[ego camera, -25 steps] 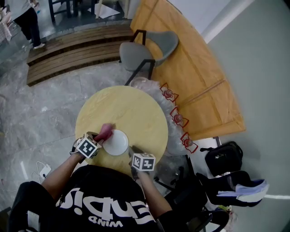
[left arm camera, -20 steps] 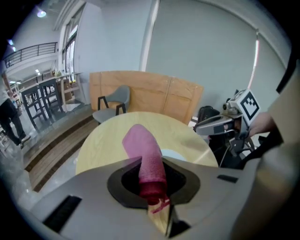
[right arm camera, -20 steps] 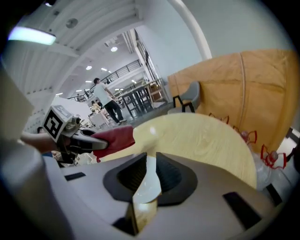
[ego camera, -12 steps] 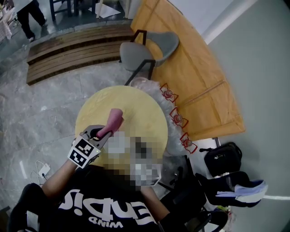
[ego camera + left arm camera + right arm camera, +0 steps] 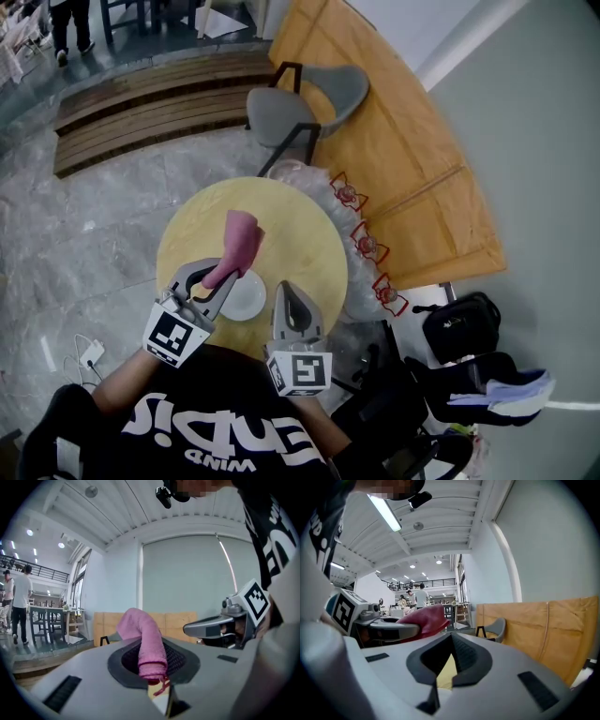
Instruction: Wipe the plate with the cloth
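Note:
A white plate (image 5: pixel 249 302) sits near the front edge of the round yellow table (image 5: pixel 281 220). My left gripper (image 5: pixel 221 273) is lifted above the plate's left side and covers part of it. It is shut on a pink cloth (image 5: pixel 242 236), which sticks out past the jaws. In the left gripper view the cloth (image 5: pixel 146 641) is pinched at one end between the jaws and arches forward. My right gripper (image 5: pixel 285 287) is raised just right of the plate, jaws together with nothing between them. The right gripper view shows only yellow table (image 5: pixel 446 673) through the narrow slit.
A grey chair (image 5: pixel 302 105) stands behind the table. A large orange wooden panel (image 5: pixel 403 150) lies to the right, with clear plastic wrap (image 5: pixel 361 246) beside the table. Wooden steps (image 5: pixel 150 103) lie at the back left, and dark bags (image 5: pixel 461 328) sit on the floor at the right.
Both grippers have risen from table height toward the head camera. The cloth left the plate's left rim and is now held up in the air by the left gripper.

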`<state>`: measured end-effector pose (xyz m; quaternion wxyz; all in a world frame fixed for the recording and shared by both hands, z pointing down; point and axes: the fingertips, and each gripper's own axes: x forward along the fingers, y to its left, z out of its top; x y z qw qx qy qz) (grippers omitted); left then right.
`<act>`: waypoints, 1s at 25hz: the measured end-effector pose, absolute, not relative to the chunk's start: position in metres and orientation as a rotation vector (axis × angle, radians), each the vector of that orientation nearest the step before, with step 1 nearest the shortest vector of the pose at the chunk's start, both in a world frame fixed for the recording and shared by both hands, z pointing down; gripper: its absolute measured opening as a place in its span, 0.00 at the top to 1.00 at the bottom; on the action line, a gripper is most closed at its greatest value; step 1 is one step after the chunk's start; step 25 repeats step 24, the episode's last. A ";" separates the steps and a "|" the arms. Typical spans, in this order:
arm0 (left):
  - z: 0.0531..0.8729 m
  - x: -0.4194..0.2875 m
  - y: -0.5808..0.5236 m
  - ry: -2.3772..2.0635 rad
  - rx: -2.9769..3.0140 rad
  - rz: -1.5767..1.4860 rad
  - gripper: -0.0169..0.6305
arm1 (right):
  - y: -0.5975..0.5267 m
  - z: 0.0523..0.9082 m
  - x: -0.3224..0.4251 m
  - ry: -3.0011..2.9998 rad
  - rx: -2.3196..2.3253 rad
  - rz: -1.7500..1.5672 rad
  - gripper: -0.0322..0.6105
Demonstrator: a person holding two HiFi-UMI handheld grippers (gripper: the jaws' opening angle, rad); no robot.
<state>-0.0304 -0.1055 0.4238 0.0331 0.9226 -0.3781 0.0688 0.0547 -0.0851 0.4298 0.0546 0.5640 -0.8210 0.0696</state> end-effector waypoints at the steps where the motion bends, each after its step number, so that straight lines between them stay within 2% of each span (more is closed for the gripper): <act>1: 0.423 -0.031 -0.105 -1.165 2.834 0.210 0.89 | -0.084 0.430 0.053 -2.494 1.712 0.208 0.92; 25: 0.413 -0.032 -0.104 -1.175 2.836 0.188 0.89 | -0.077 0.426 0.045 -2.530 1.673 0.254 0.92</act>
